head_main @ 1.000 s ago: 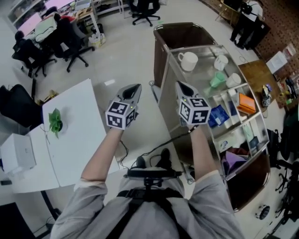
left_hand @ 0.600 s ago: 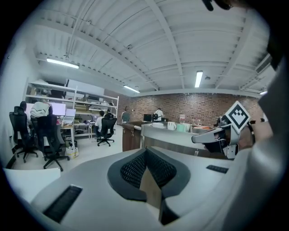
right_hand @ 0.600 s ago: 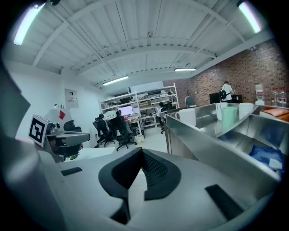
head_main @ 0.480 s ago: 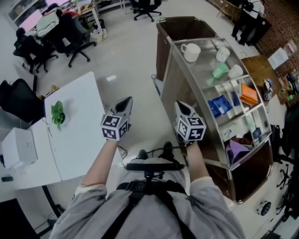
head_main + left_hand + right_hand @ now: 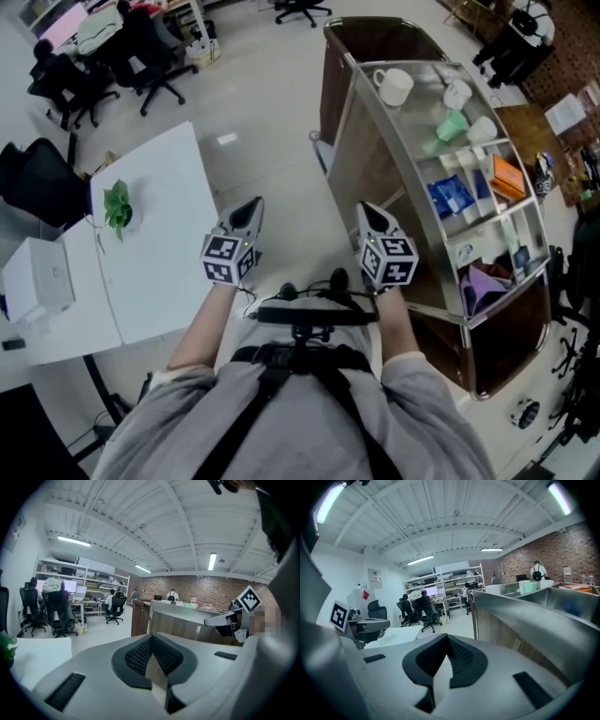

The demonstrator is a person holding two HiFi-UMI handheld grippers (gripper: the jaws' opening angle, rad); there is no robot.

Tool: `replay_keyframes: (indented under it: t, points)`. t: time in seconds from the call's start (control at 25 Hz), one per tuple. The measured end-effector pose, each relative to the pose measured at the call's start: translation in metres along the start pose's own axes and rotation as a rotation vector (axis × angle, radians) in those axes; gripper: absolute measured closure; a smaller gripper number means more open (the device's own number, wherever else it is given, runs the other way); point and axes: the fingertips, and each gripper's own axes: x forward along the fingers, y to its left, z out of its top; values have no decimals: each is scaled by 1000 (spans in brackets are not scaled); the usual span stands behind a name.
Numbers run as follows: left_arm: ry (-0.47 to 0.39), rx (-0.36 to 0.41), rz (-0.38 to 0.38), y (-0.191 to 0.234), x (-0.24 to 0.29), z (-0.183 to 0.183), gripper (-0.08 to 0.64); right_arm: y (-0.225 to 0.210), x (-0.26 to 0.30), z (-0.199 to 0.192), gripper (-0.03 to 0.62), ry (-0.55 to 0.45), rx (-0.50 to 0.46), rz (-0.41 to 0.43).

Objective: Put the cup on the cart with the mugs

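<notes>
**Head view.** My feed from the person's head, looking steeply down over both forearms. The left gripper (image 5: 251,208) and right gripper (image 5: 367,211) are near centre, with the white table (image 5: 159,253) to the left and the cart (image 5: 361,94) to the right.

**Left gripper view.** I look along its own jaws, seen close up, roughly level across the room. The cart (image 5: 187,620) is ahead and the right gripper (image 5: 211,619) is at the right.

**Right gripper view.** Same mounting. The cart (image 5: 525,620) is close on the right and the left gripper (image 5: 384,623) is at the left.

**Shared.** All three views show the cart and the office chairs (image 5: 141,70). Each gripper view also catches the other gripper.
</notes>
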Motion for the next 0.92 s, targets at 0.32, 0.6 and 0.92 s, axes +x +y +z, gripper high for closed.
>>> replay_keyframes:
  t: [0.32, 0.6, 0.92]
  points:
    - [6, -1, -2, 3, -7, -6, 555, 3, 1, -11, 588, 31, -19, -15]
    - [-1, -18, 4, 8, -9, -9, 555, 3, 5, -18, 588, 58, -40, -26]
    - [-4, -25, -4, 10, -7, -11, 554, 7, 12, -19, 588, 66, -39, -21]
